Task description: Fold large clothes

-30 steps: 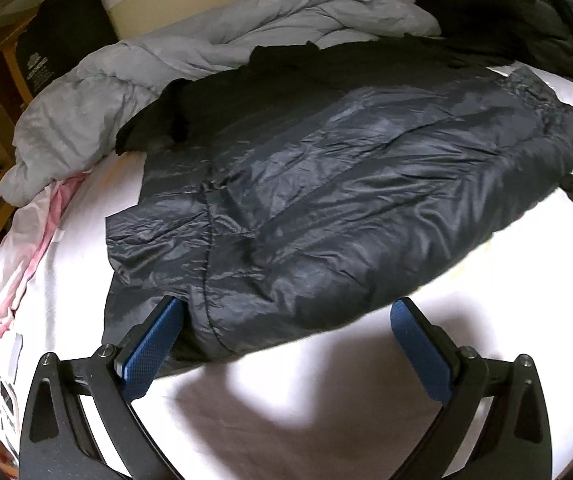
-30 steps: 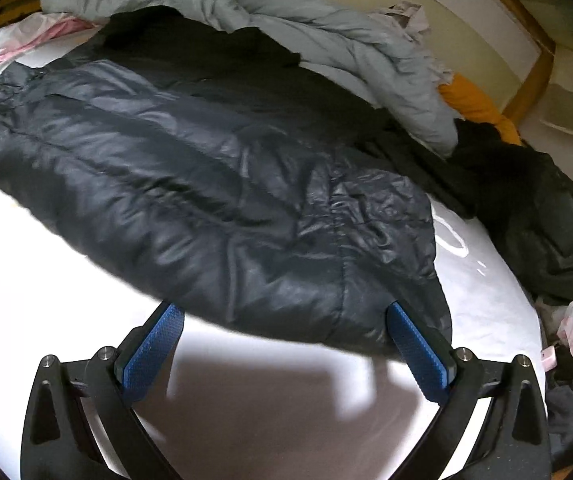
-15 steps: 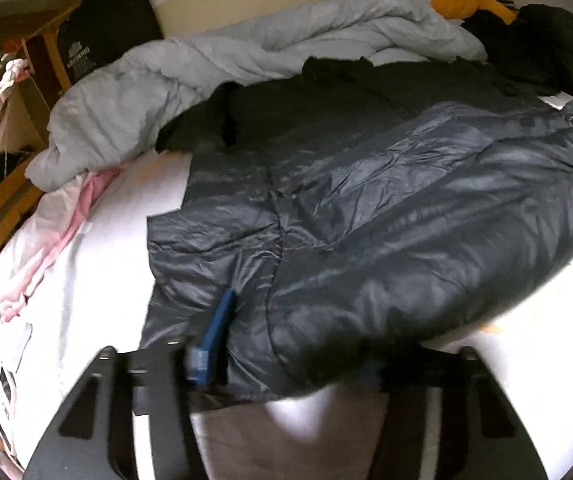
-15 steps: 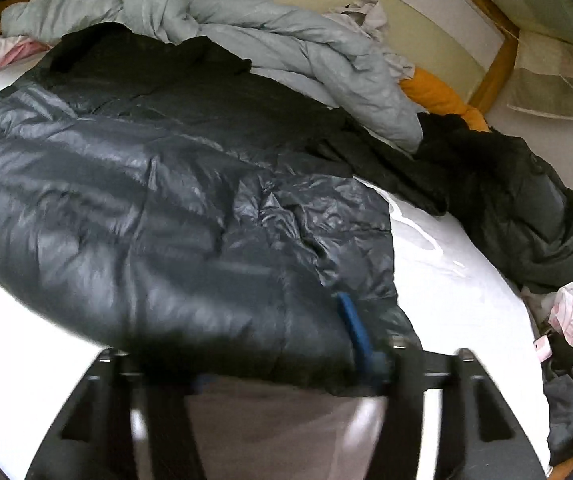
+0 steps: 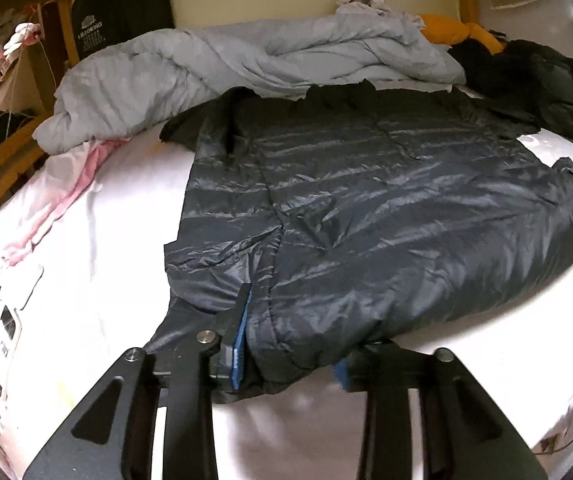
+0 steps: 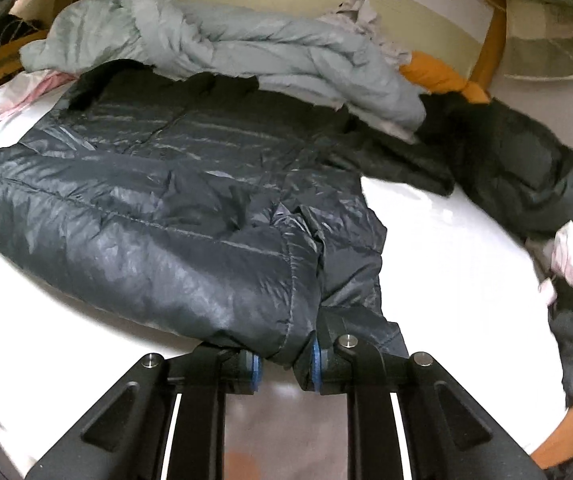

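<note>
A dark navy puffer jacket [image 5: 366,208] lies spread across the white bed sheet [image 5: 98,264], collar toward the headboard. My left gripper [image 5: 290,356] has the near left corner of the hem bunched between its blue pads [image 5: 240,336], and its jaws are closing on the fabric. In the right wrist view the same jacket [image 6: 146,220] rises slightly off the sheet at its near right corner. There my right gripper [image 6: 284,364] pinches a fold of the hem, with its jaws also closing on it.
A crumpled grey duvet [image 5: 246,64] lies behind the jacket by the headboard. An orange item [image 5: 446,30] and a dark green coat [image 6: 526,168] sit at the right. Pink cloth [image 5: 74,184] and a wooden bed frame [image 5: 2,172] are at the left.
Both grippers went from wide open beside the hem to closed on the jacket's near corners. They moved forward and up, lifting the hem off the sheet.
</note>
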Available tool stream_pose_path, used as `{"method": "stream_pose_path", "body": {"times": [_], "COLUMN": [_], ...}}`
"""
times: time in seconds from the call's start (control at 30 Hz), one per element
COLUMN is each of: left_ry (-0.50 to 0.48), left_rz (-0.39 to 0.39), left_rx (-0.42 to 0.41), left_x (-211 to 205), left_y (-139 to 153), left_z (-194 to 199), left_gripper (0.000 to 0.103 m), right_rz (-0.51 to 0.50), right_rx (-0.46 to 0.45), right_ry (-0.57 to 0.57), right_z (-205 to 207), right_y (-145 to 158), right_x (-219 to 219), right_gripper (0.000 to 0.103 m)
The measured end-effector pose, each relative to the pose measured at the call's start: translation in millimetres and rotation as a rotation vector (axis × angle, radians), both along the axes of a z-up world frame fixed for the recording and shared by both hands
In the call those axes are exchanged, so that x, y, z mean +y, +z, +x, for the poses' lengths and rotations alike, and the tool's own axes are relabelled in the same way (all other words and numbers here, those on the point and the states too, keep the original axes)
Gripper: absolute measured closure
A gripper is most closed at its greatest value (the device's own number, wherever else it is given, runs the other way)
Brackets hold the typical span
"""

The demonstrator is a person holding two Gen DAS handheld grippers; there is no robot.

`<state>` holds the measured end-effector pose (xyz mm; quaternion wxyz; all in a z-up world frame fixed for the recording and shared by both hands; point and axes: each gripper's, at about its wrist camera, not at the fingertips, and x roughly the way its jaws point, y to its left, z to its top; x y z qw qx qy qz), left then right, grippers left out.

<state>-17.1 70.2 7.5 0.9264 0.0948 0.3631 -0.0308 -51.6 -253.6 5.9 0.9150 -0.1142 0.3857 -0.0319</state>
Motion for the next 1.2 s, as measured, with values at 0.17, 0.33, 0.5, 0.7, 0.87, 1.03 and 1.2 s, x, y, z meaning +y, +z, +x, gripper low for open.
{"method": "stream_pose_path", "body": {"times": [0.17,0.33,0.5,0.7,0.87,1.03,1.2], "left_ry": [0.003,0.000,0.023,0.054,0.116,0.124,0.137], "left_rz": [-0.002,0.019,0.001,0.013,-0.007,-0.053,-0.048], "left_rx": [0.000,-0.055,-0.043,-0.017,0.050,0.014,-0.060], "left_x": [4.3,11.0,16.9,20.3,36.4,45.9,50.9], "left_y": [14.6,43.3,50.5,24.3,-2.9,5.3,22.1], "left_z": [9.0,40.7,106.5,153.9,177.0,170.8,158.4], "left_gripper": [0.040,0.024,0.019,0.018,0.018,0.015,0.003], "right_rz": [0.014,0.002,0.005,0.064,0.065,0.106,0.135], "right_rx": [-0.003,-0.079,-0.107,-0.119,-0.116,-0.112,-0.112], "right_ry": [-0.003,-0.015,-0.044,-0.075,-0.094,-0.130,-0.120], "right_z": [-6.8,30.5,95.9,155.0,171.0,172.4,165.1], "right_y": [15.2,50.7,64.7,42.0,14.7,8.4,7.8], "right_x": [-3.6,-14.7,-24.6,-40.5,-55.4,-72.8,-75.0], "right_gripper": [0.064,0.035,0.028,0.023,0.023,0.023,0.023]}}
